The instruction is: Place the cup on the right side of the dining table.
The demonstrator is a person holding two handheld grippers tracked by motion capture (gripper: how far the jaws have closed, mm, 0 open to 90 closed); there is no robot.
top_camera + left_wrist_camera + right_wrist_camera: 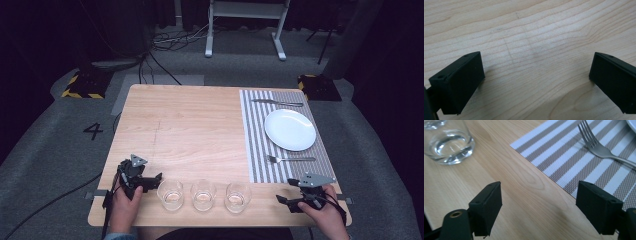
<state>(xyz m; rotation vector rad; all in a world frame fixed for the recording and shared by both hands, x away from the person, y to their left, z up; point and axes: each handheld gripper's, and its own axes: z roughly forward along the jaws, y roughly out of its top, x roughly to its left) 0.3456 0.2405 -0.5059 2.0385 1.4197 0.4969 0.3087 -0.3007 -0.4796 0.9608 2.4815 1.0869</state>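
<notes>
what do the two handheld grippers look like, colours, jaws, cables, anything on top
Both are black. The left gripper and right gripper each carry a grey three-cornered plate on top. A dark cable trails from the left one, off the table edge to the floor. In the gripper views the jaws are flat, matte black blocks with small holes near their tops. A bit of blue sleeve shows at the left wrist.

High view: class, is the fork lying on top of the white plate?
No. The fork lies on the striped placemat, on the near side of the white plate, not touching it.
</notes>
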